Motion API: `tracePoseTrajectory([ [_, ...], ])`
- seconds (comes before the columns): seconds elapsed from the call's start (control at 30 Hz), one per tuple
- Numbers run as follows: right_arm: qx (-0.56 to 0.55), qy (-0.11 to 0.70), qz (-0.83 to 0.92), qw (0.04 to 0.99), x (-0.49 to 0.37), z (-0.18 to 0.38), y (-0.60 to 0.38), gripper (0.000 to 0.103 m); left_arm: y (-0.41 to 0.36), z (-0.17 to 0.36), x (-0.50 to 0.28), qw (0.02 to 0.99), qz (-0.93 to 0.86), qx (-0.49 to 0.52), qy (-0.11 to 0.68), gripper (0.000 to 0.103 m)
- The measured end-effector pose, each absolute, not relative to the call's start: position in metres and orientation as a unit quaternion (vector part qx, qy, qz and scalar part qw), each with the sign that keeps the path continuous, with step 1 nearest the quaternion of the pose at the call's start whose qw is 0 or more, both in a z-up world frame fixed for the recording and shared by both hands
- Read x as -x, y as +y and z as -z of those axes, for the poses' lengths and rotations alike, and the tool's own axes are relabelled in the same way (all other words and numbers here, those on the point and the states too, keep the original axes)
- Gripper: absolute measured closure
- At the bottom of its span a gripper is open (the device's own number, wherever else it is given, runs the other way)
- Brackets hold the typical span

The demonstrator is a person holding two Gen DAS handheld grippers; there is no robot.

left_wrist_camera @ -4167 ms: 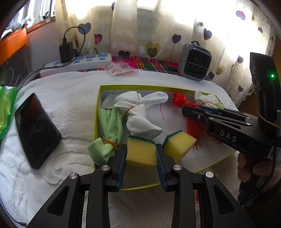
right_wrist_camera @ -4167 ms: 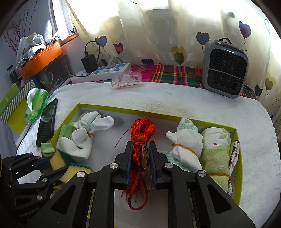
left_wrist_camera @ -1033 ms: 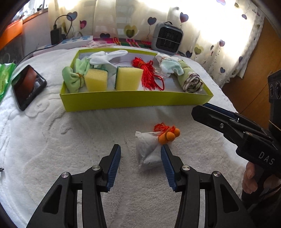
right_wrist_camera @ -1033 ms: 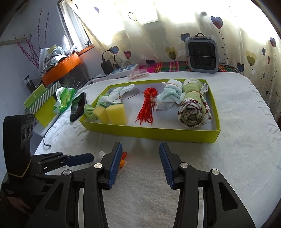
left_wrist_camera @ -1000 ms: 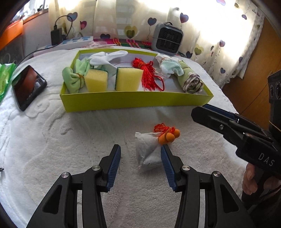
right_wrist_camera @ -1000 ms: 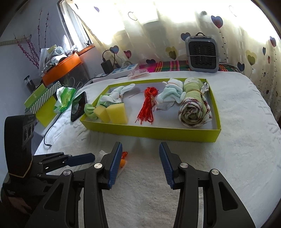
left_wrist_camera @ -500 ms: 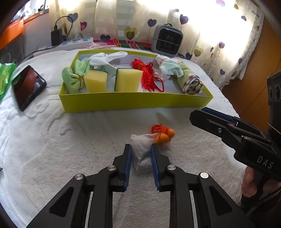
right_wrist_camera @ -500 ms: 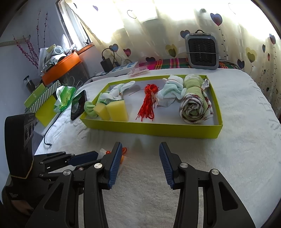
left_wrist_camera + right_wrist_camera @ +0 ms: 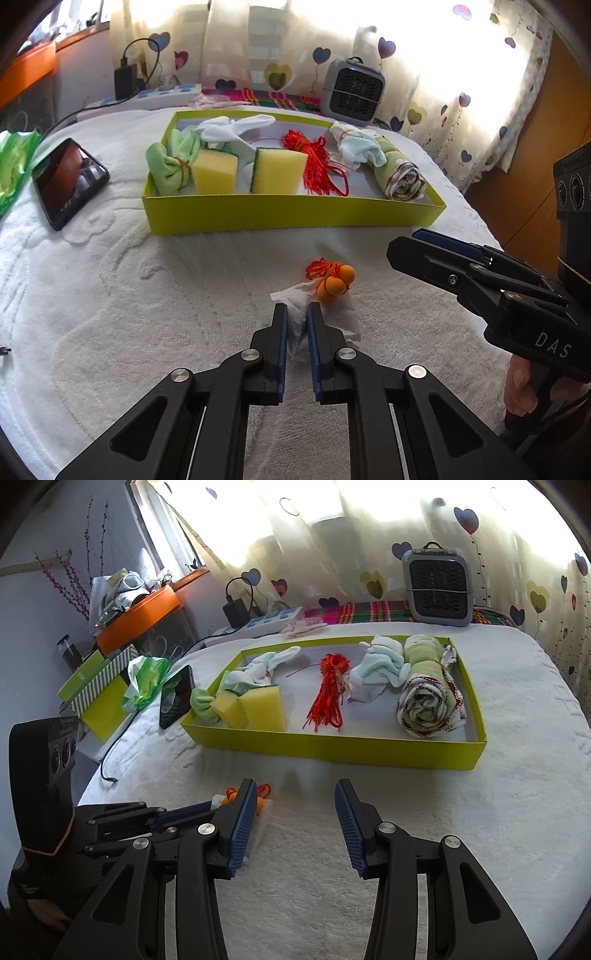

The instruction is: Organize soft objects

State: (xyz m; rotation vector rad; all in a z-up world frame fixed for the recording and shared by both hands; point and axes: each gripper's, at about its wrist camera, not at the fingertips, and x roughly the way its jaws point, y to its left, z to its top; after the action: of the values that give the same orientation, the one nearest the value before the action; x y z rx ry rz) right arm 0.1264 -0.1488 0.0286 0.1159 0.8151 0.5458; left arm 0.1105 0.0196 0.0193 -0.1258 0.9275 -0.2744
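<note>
White towel-covered surface (image 9: 110, 295) underlies the whole scene; whether it is a bed or a tabletop cannot be told. Green box (image 9: 295, 214), ahead of both claws, already holds sponges (image 9: 216, 171), red cord bundle (image 9: 314, 166), tied cloths and a rolled towel (image 9: 428, 705). Right claw (image 9: 293, 823), to the right of the left one, hangs with its jaws apart and nothing between them. Left claw (image 9: 295, 325) is closed on the near end of the white pouch (image 9: 295, 328), its blue pads pinching the fabric. Pouch lies on the towel, short of the box and near its front wall; its orange balls (image 9: 334, 282) and red tie sit just beyond the left fingertips.

Step in hand, as judged: pickup of the last loose item. The next move calls for a lift clear of the towel, a carry over the front wall, and release into the bare floor between cord bundle and rolled towel. The limp pouch may sag or slip.
</note>
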Motion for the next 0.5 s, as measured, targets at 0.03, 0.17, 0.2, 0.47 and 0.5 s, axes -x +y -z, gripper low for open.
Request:
tracePoseTrajectory([
  [0.03, -0.054, 0.391, -0.265, 0.880, -0.126, -0.029, -0.147, 0.058, 0.021, -0.020, -0.110, 0.884, 0.129, 0.061, 0.445, 0.094],
  [0.17, -0.042, 0.383, -0.295, 0.875, -0.121, -0.030, -0.136, 0.058, 0.026, -0.018, -0.109, 0.883, 0.128, 0.068, 0.446, 0.094],
  [0.2, -0.038, 0.382, -0.305, 0.872, -0.120, -0.030, -0.133, 0.058, 0.026, -0.017, -0.109, 0.883, 0.128, 0.069, 0.446, 0.094],
  [0.47, -0.012, 0.397, -0.324, 0.859, -0.122, -0.020, -0.114, 0.058, 0.031, -0.019, -0.102, 0.884, 0.129, 0.073, 0.442, 0.095],
  [0.5, -0.003, 0.400, -0.305, 0.864, -0.124, -0.018, -0.114, 0.058, 0.032, -0.021, -0.101, 0.886, 0.131, 0.073, 0.439, 0.095],
])
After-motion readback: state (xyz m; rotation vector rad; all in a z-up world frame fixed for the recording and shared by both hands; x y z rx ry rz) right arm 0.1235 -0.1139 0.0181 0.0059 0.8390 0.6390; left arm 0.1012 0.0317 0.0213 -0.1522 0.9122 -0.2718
